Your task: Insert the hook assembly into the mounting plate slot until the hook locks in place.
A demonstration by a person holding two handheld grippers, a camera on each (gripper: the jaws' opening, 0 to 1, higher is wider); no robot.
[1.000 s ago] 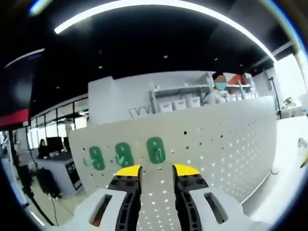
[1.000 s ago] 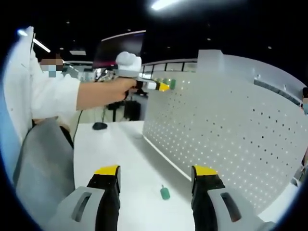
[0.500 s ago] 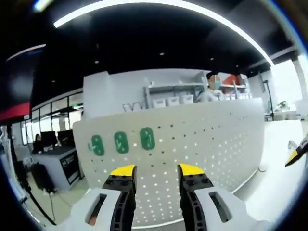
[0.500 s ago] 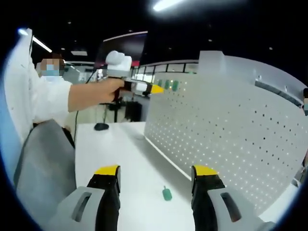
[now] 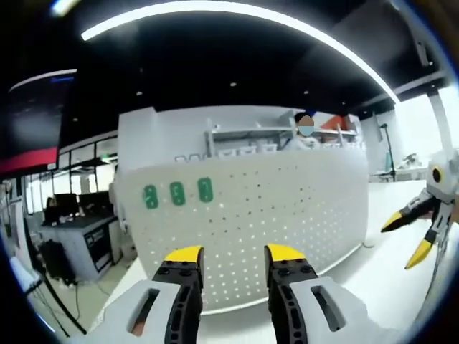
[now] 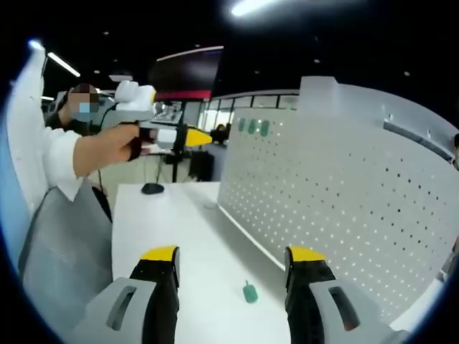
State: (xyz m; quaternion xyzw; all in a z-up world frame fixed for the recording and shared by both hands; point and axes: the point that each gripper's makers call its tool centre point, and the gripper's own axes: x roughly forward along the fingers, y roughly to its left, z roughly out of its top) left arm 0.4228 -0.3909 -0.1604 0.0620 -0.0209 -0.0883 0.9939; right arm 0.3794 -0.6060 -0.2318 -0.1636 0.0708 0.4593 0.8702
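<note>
We see three green oval hooks seated high on the white perforated mounting panel; our left gripper, released and empty, has drawn back from them. Right gripper view adds one small green hook lying on the white worktop between our released right gripper jaws, awaiting pickup.

Left gripper: fingers parted, nothing between them; held raised in an outstretched hand, sleeve behind. Right gripper: fingers spread wide, nothing between them; yellow tips also visible at the far right beyond the left fingers.
</note>
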